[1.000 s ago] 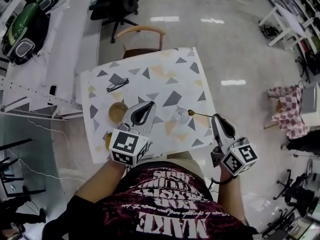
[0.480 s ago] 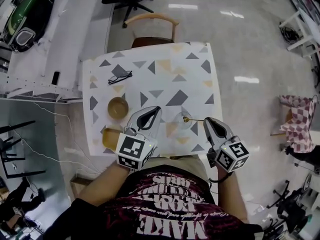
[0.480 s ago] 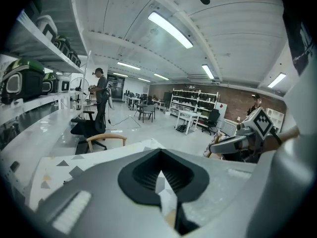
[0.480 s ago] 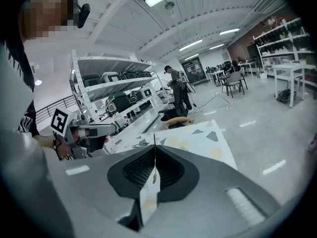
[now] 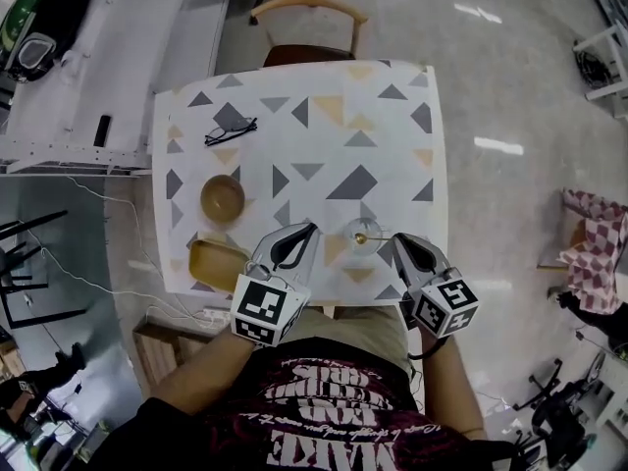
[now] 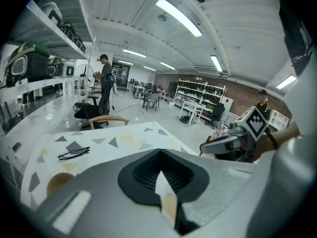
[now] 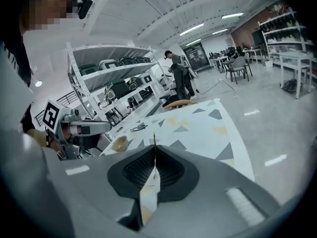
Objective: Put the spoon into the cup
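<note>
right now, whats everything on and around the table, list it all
table: one, white with grey and yellow triangles, centre
chair: one, wooden, at the table's far side
glasses: one pair, black, far left of the table
bowl: one, tan, left side
dish: one, yellow, near left edge
cup: one, clear, near edge
spoon: one, gold, tip at the cup
left gripper: one, grey, shut, empty
right gripper: one, grey, shut on the spoon

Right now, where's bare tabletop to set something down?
Free: far half and right side of the table, right of the glasses, beyond the cup. Crowded: near edge, with bowl, tan container, left gripper, right gripper and spoon.
</note>
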Available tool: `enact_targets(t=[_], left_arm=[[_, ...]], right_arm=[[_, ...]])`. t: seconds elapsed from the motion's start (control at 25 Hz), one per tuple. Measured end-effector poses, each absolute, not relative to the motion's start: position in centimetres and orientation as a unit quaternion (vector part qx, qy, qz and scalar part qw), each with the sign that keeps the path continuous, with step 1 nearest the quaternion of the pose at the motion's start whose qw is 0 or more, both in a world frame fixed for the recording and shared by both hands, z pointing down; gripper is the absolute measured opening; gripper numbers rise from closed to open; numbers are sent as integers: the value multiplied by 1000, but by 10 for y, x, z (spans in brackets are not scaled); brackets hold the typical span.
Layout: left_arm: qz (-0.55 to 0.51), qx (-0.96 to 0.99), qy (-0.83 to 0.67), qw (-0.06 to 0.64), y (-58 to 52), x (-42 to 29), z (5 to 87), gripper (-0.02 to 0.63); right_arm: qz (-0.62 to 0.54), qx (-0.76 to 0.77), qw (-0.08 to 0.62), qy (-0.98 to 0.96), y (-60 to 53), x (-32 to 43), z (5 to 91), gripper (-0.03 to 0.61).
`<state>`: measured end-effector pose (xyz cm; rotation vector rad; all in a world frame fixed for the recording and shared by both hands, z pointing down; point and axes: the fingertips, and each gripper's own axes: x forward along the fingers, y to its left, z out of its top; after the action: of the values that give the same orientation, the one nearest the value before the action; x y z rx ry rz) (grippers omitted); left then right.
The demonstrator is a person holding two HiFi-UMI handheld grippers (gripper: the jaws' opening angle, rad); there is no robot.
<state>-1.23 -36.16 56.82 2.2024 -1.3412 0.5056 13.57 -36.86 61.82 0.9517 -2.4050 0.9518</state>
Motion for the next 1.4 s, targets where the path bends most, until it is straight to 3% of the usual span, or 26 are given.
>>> enact_targets(t=[0.4,0.68,0.72,0.84,1.04,1.2,1.4], left_arm=[[205,799,-494,273,-342,-8,588,2],[191,810,-502,237,-343,-19,555,2],[187,812,-502,231,-344,-21,548,2],[176,820,-502,212,-342,-27,526,2],[155,831,-501,184,-336,-39,486,2],[133,842,-498,162,-331,-48,456,1],[109,857,-485,135,-326,-49,424,2]], right_arm=[[341,333,202,-855,-367,129,649,35],[316,360,214,-851,-370,124,655,41],[316,362,217,-849,-369,124,656,62],[313,373,226,-844,-364,126,654,209],[294,405,237,-833,-346,140,633,293],[261,431,219,-835,-329,153,588,289],[197,468,168,-845,-304,169,512,165]])
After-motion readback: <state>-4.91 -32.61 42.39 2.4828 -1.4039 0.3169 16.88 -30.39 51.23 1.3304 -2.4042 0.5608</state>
